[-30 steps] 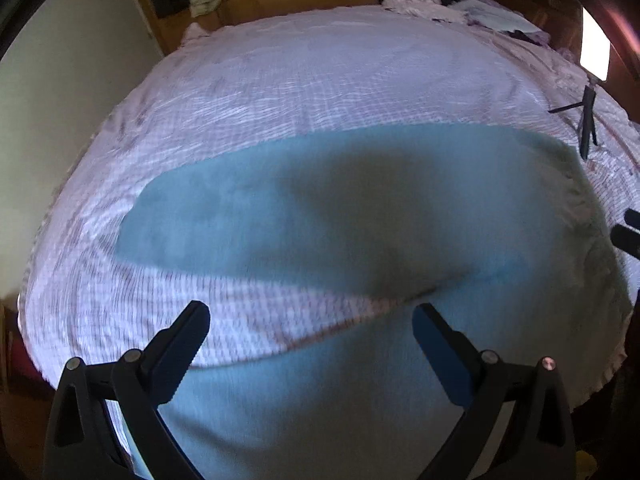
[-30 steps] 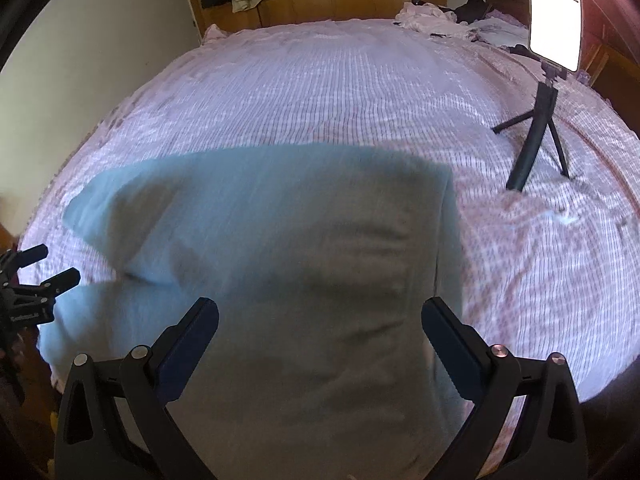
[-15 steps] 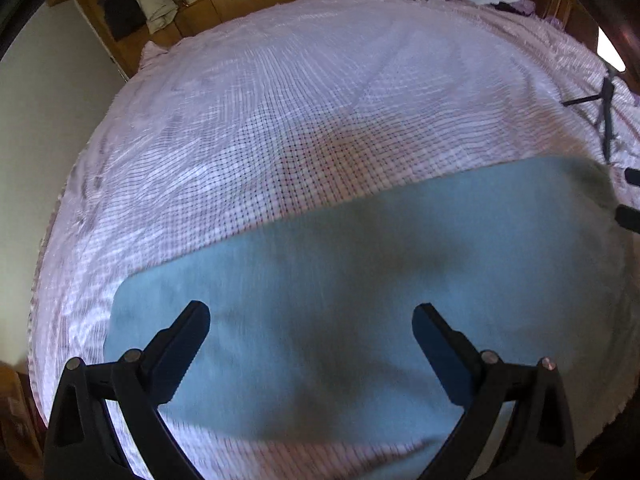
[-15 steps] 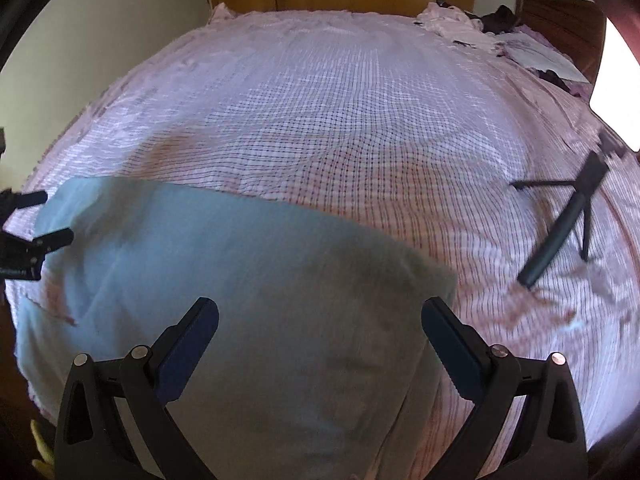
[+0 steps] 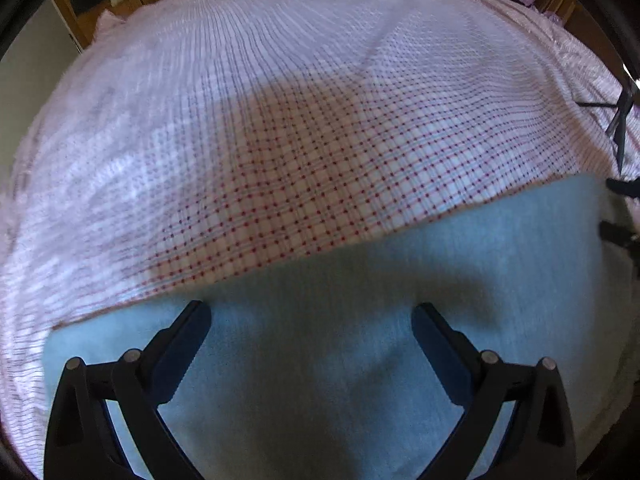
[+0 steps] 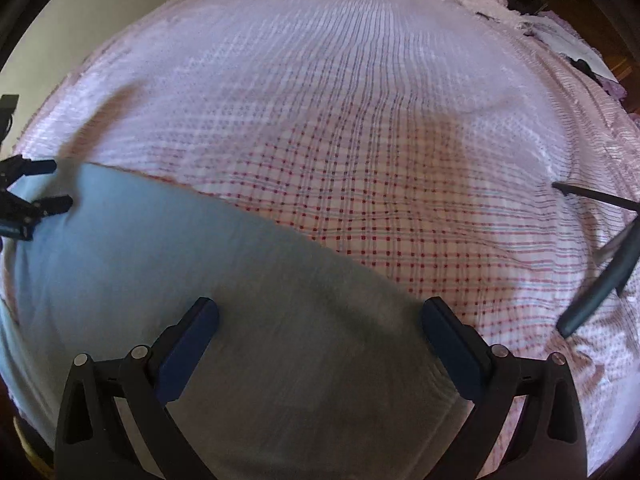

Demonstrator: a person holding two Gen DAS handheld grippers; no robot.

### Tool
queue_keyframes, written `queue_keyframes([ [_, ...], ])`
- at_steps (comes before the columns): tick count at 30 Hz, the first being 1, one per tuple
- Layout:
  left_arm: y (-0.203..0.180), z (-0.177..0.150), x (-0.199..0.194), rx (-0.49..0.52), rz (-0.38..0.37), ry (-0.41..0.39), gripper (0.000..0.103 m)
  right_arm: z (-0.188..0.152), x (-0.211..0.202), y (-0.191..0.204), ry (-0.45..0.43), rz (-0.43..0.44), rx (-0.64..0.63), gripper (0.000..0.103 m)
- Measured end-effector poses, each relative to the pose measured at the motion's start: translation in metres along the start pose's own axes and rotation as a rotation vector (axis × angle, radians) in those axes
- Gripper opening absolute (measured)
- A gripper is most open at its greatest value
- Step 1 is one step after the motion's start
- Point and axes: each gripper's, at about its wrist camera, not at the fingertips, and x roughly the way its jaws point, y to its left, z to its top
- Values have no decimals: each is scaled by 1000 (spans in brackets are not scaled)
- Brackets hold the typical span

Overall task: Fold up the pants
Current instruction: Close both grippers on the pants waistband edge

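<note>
Here the pants (image 5: 320, 360) lie flat along the bed's (image 5: 280, 120) near edge, a long pale-blue slab of soft knit on a checked, dotted sheet. They look light and limp and should drape and slide rather than hold a crease, so pinching at a corner or hem seems best. The left gripper (image 5: 311, 338) and right gripper (image 6: 319, 330) hang over the cloth, each spread wide with nothing held. A tripod (image 6: 600, 276) stands by the right edge.

Both wrist views low over the bed (image 5: 320, 80), facing forward — sharing the pants (image 5: 320, 360).
</note>
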Motion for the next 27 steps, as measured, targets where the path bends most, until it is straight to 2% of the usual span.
queue_keyframes([
  [7,8,0,16,9,-63,32,103,1,14,-11,5,56,6,100],
  [10,11,6,21,27,-86,40,103,6,18,-12,32,54,-22,99],
  [14,9,4,18,41,-63,26,103,13,19,-12,23,55,-36,98],
  [15,7,5,17,39,-57,22,102,13,17,-12,17,59,-34,94],
  [17,4,3,11,37,-57,3,90,12,7,-11,-2,70,-38,73],
  [18,2,1,7,40,-57,-6,84,11,2,-10,-9,82,-39,52],
  [19,0,0,2,44,-56,-15,70,11,-3,-9,-10,90,-40,30],
  [20,-1,-3,-7,47,-57,-16,48,10,-7,-7,-6,95,-41,10],
  [21,-7,-4,-11,50,-59,-15,36,10,-10,-6,1,103,-45,6],
  [22,-8,-4,-16,50,-62,-12,16,10,-15,-5,-1,100,-56,2],
  [23,-9,-5,-22,47,-64,-9,9,10,-18,-2,-3,98,-66,1],
  [25,-10,-7,-33,40,-59,-20,4,7,-28,-1,-17,114,-64,0],
  [27,-10,-14,-45,35,-54,-36,3,-3,-39,2,-33,138,-52,0],
])
